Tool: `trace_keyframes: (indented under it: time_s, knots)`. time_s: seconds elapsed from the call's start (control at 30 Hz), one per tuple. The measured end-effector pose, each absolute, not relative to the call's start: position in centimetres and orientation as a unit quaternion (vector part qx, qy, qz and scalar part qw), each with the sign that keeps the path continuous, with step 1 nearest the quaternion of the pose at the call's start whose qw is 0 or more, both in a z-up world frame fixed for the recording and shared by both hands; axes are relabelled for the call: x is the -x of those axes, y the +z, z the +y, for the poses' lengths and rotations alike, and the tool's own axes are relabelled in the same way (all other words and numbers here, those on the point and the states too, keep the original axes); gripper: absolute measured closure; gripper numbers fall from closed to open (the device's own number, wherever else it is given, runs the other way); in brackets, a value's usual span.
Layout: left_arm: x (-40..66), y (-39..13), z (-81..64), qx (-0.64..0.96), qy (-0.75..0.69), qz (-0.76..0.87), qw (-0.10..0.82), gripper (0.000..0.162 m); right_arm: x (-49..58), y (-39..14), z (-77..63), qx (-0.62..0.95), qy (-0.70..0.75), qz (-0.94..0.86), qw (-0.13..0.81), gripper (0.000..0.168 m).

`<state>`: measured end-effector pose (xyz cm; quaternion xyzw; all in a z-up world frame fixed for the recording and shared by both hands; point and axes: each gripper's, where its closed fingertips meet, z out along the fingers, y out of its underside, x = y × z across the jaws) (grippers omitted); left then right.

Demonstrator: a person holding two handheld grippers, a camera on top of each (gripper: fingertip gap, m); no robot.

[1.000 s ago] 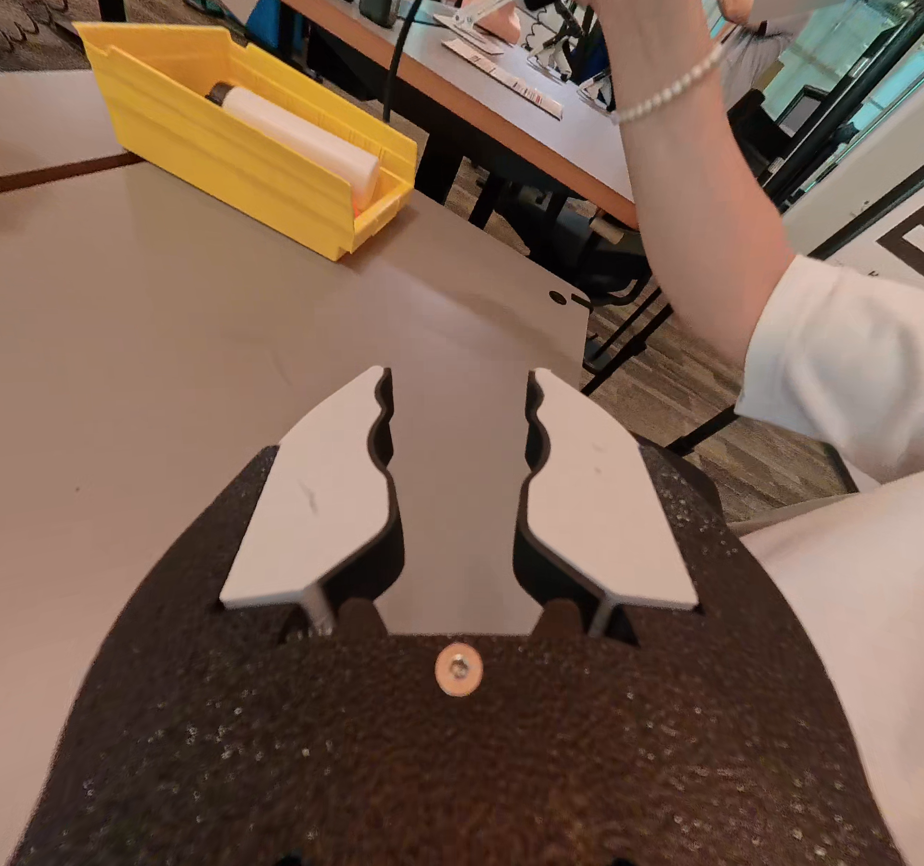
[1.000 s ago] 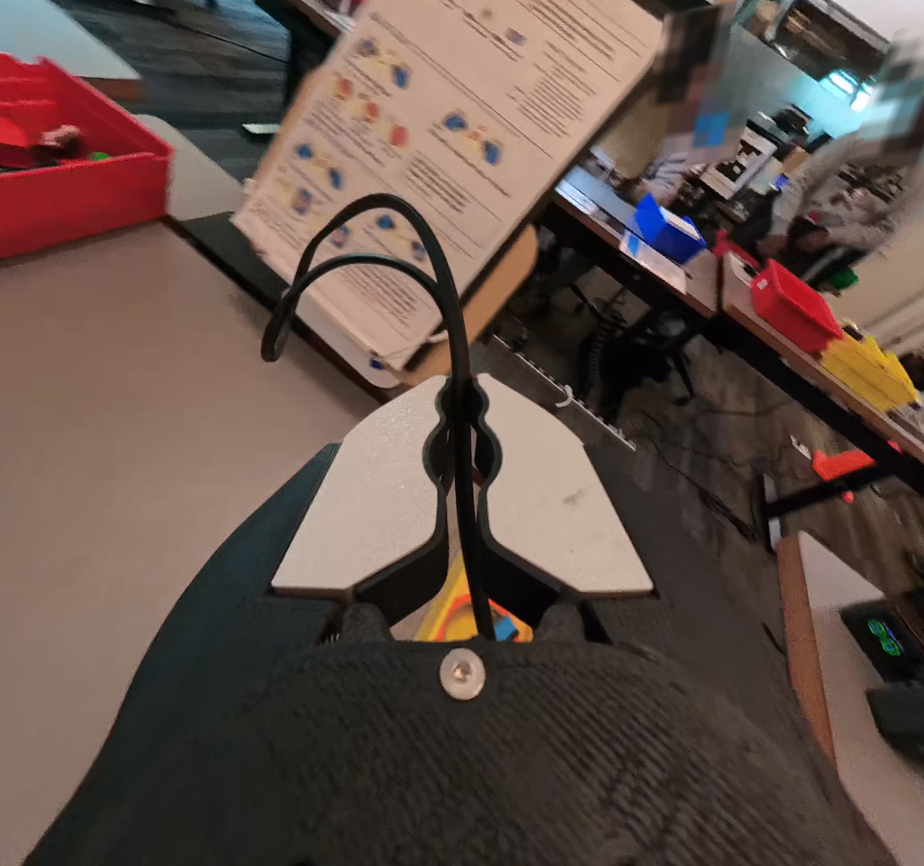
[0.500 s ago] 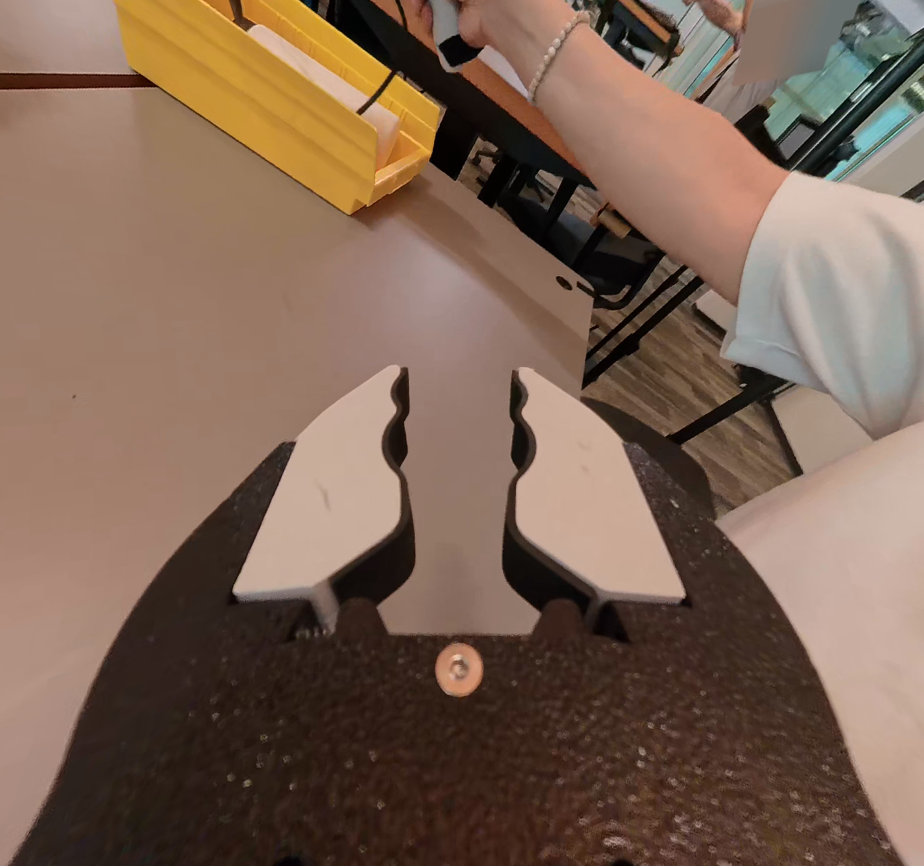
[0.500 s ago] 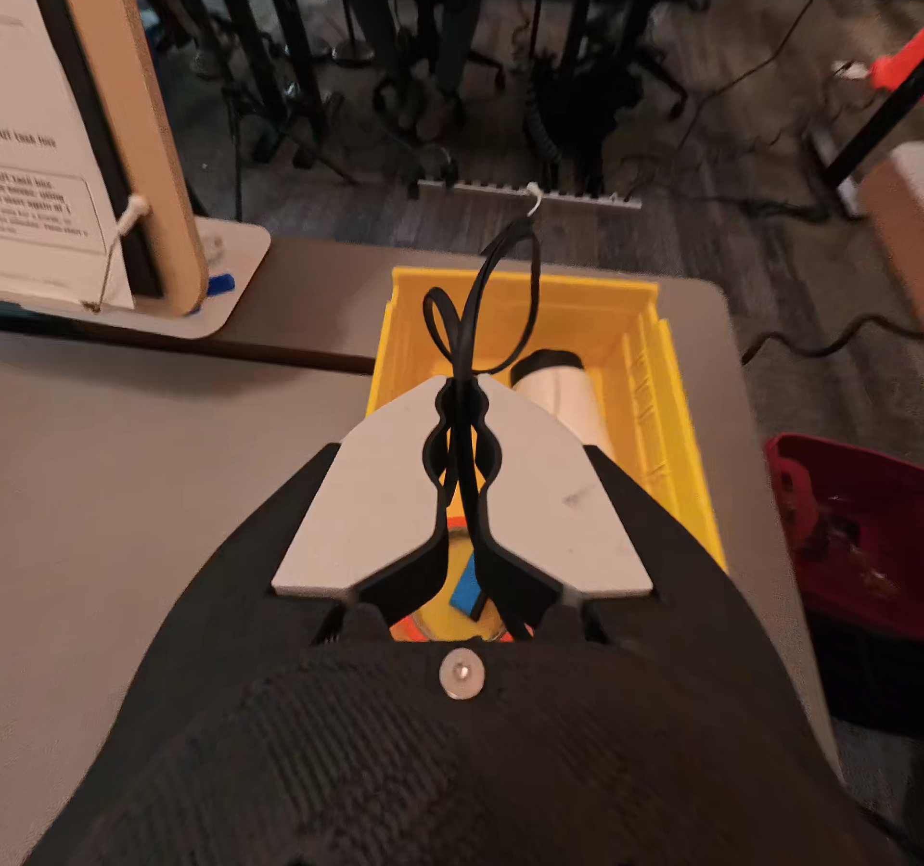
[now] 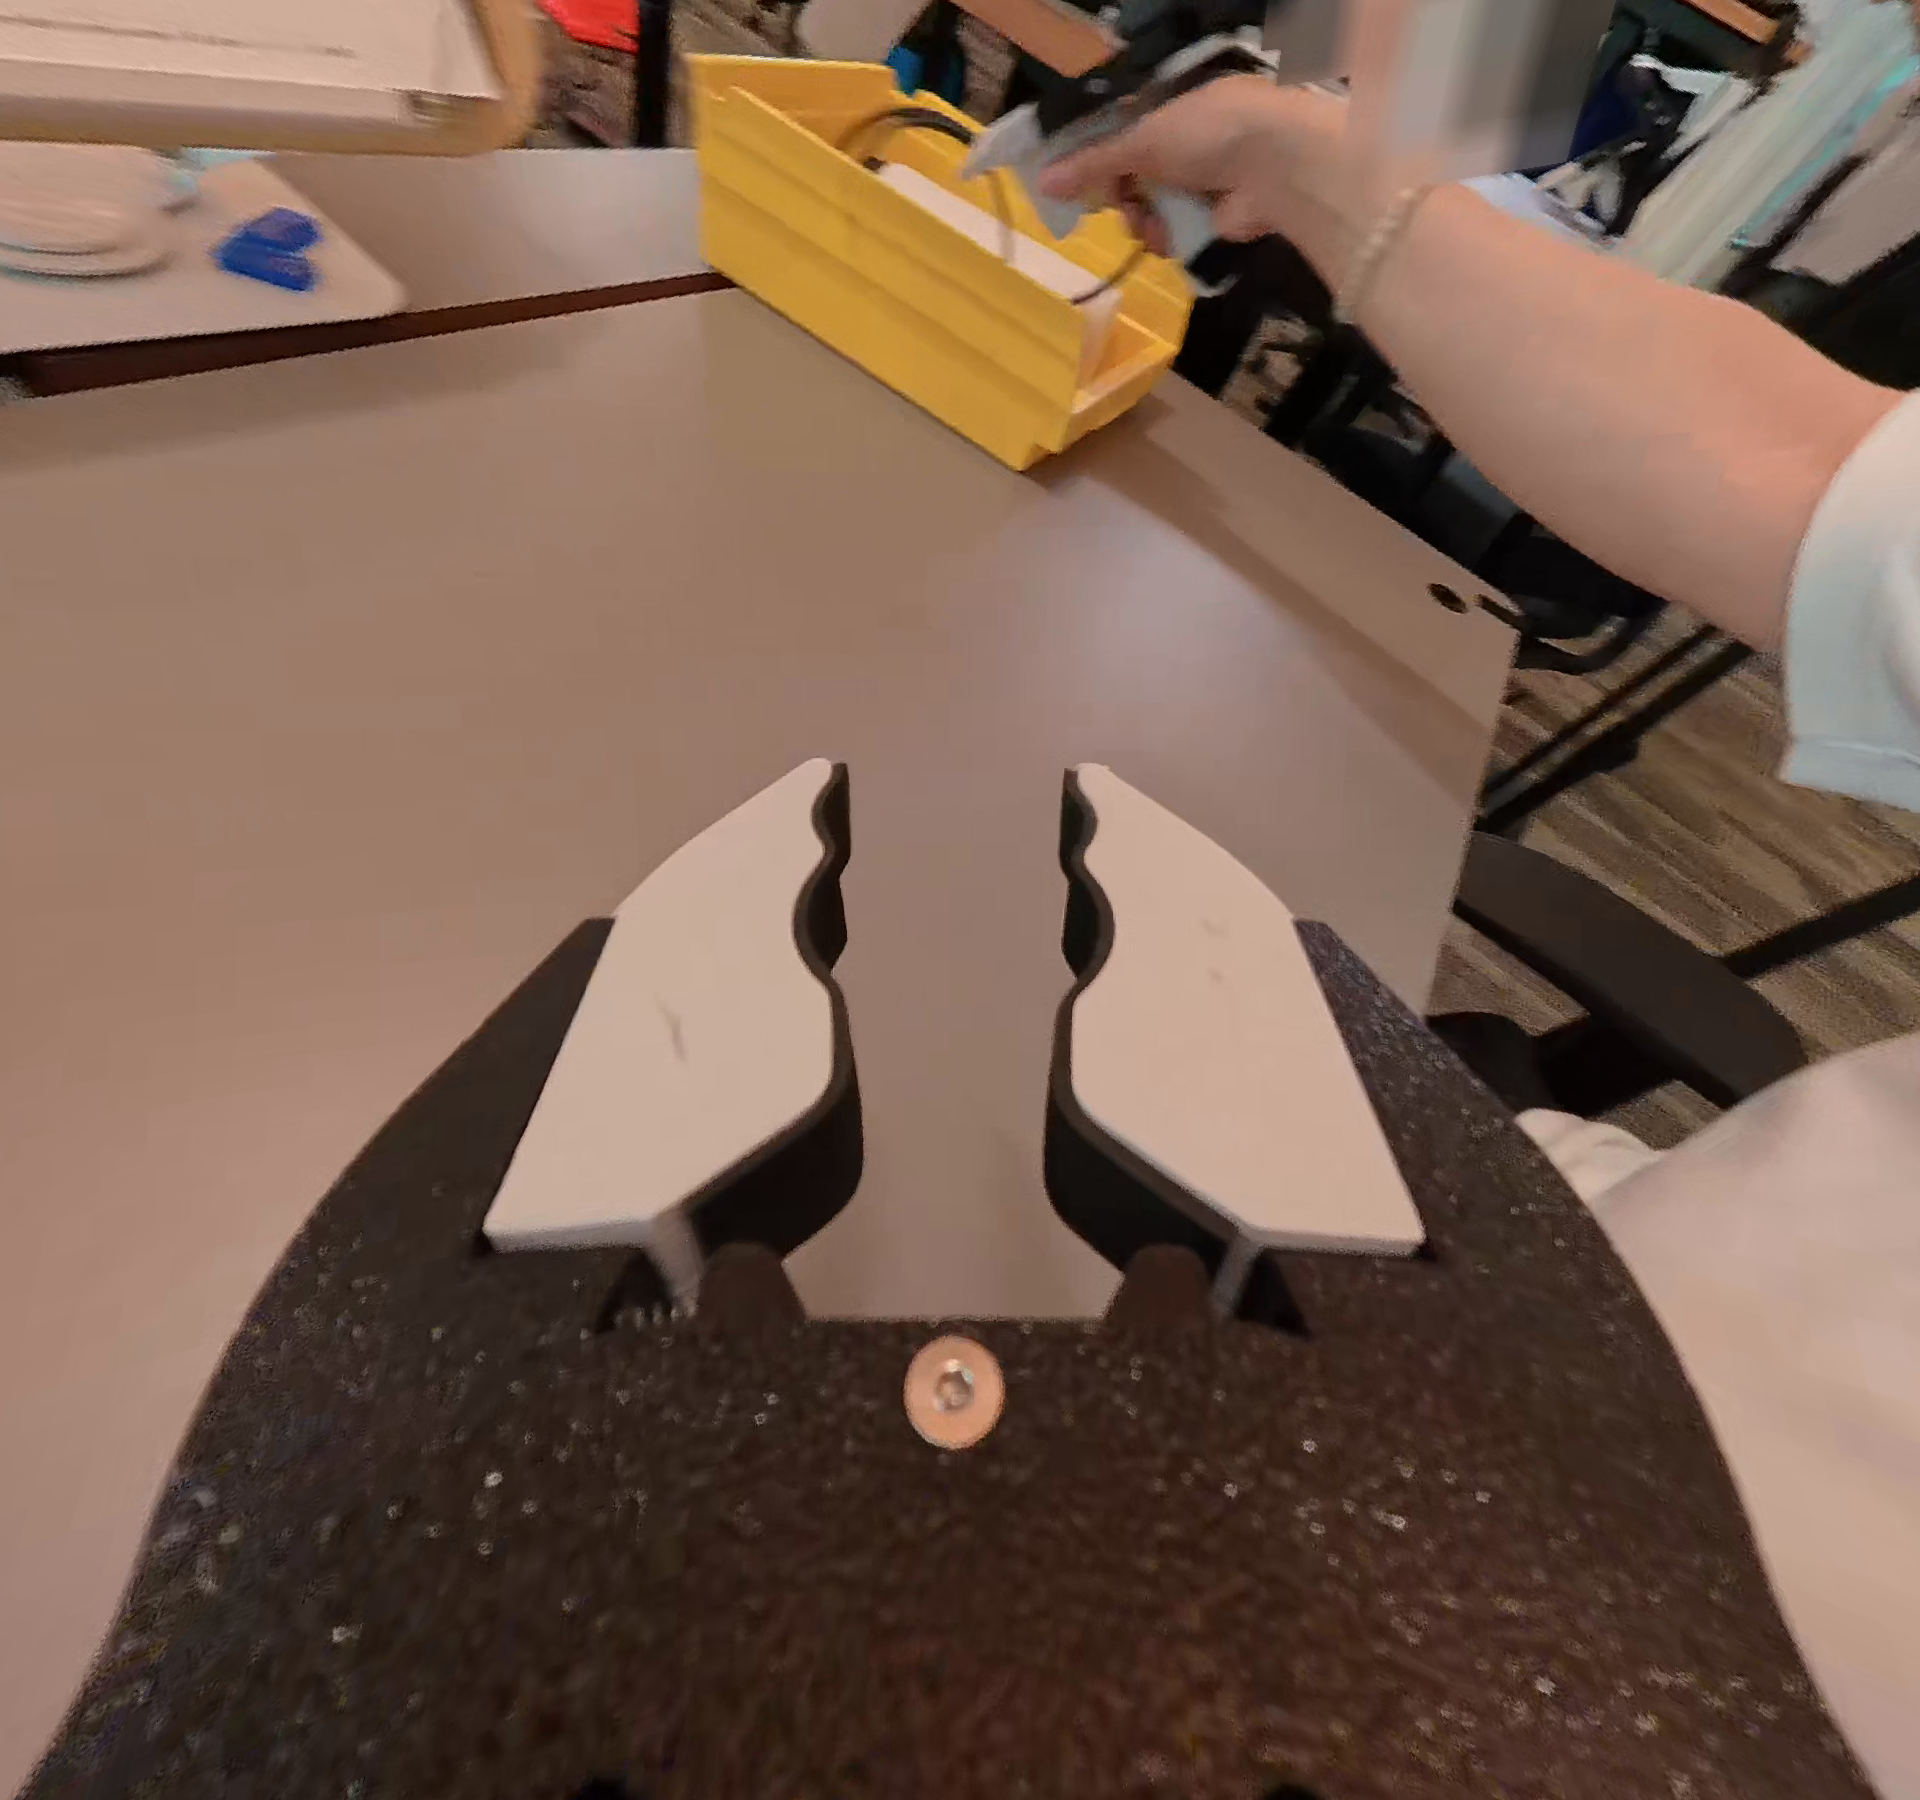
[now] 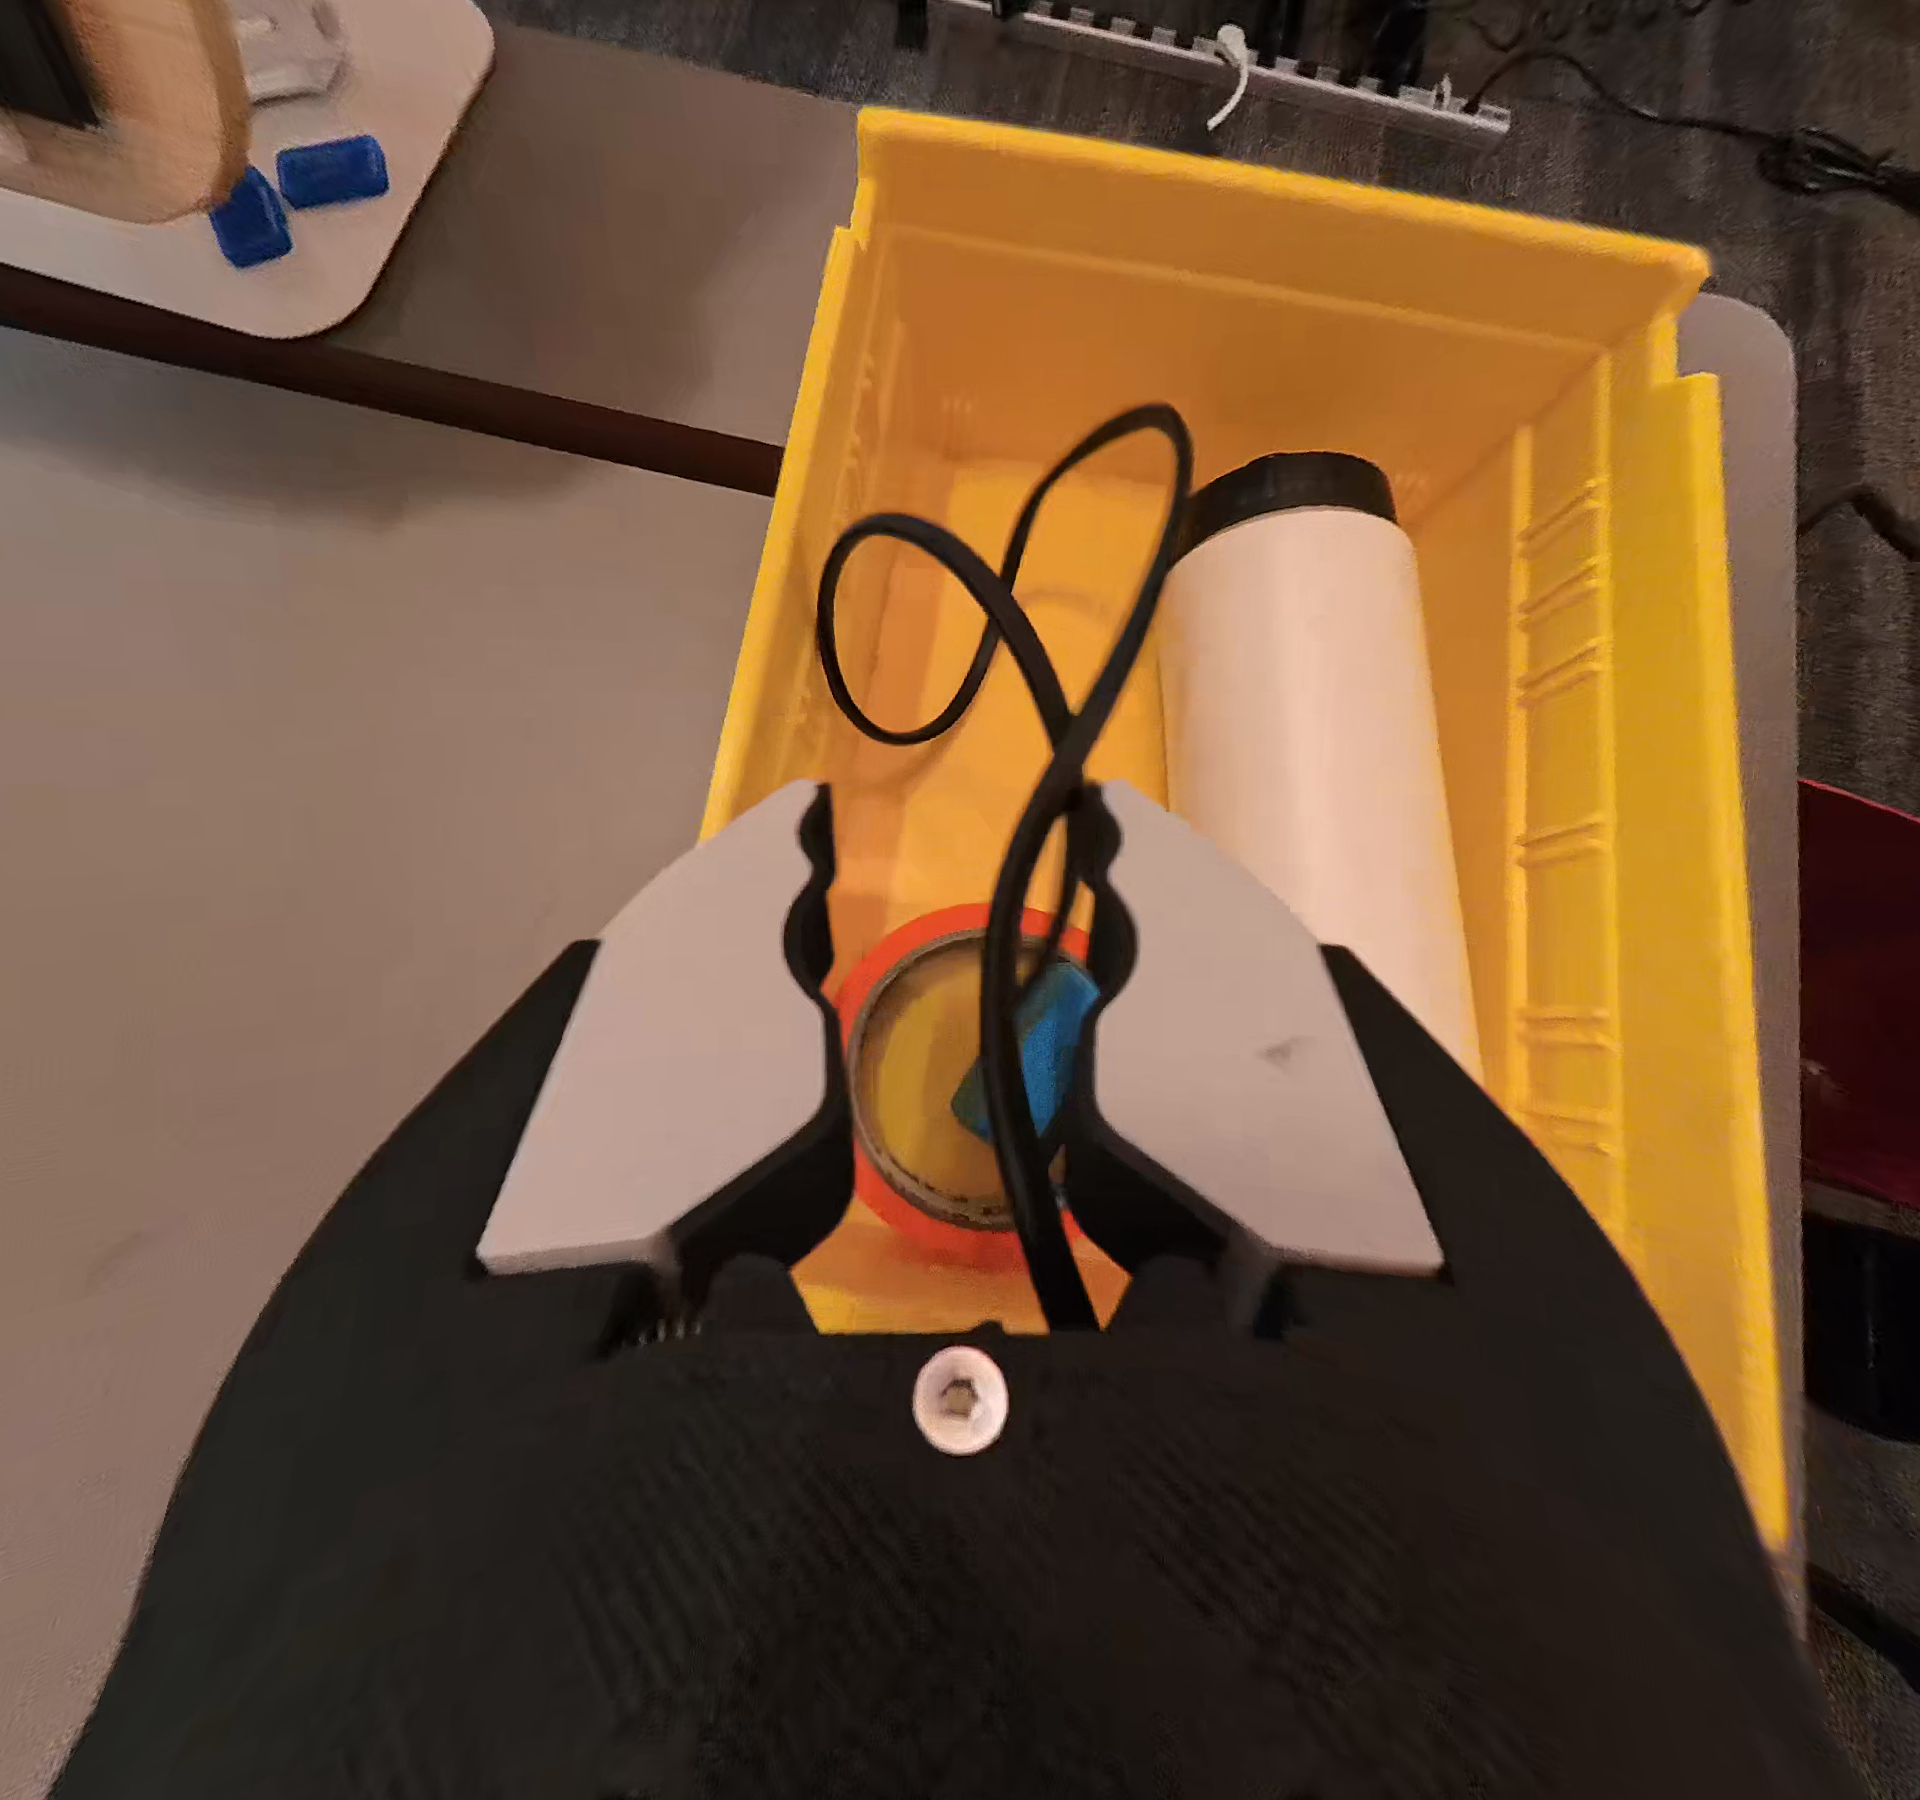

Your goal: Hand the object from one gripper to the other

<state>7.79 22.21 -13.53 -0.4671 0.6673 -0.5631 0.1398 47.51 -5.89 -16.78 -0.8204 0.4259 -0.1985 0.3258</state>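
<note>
Right wrist view: right gripper jaws apart over yellow bin at table's far edge, black cable apparently just released; left gripper open, empty.

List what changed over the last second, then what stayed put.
The right gripper swung from the poster board down over the yellow bin and opened its jaws, letting go of the black cable, which now drops loose into the bin. The left gripper stayed open and empty over the table. The white cylinder and the orange tape roll stayed in the bin.
</note>
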Motion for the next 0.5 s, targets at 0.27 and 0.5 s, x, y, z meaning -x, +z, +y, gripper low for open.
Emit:
trace_keyframes:
  time_s: [0.27, 0.5]
  knots:
    - [-7.0, -13.5, 39.1, 0.607, -0.480, 0.591, 0.229, 0.124, -40.0, -14.9, -4.9, 0.877, -0.148, 0.324, 0.323, 0.079]
    - [-6.5, -15.3, 53.9, 0.719, -0.314, 0.560, 0.265, 0.124, -34.9, -12.7, -5.5, 0.854, -0.183, 0.284, 0.397, 0.078]
